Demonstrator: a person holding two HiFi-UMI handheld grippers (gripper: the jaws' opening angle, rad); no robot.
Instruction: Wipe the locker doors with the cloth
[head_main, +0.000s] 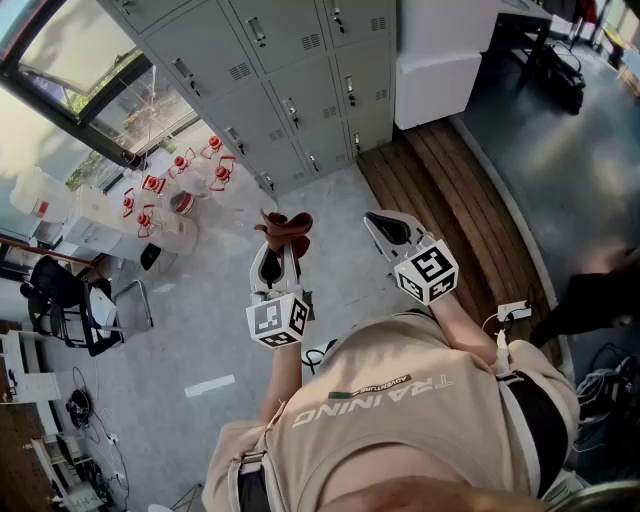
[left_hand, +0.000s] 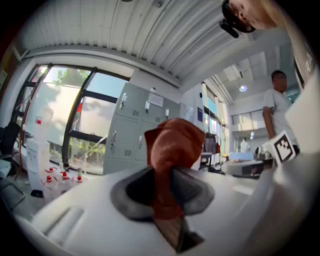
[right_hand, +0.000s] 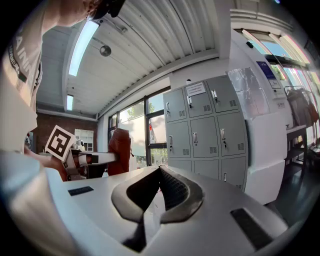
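Note:
A rust-red cloth is bunched between the jaws of my left gripper, which is shut on it. In the left gripper view the cloth rises out of the left gripper and hides part of the grey lockers. My right gripper is held beside the left one, shut with nothing in it. In the right gripper view the right gripper has its jaws meeting at the tip. The grey locker doors stand well ahead of both grippers, the lockers a few steps off.
Clear water bottles with red caps stand on the floor left of the lockers, by a window. A white block stands right of them, with wooden flooring in front. A black chair is at left. Another person stands far off.

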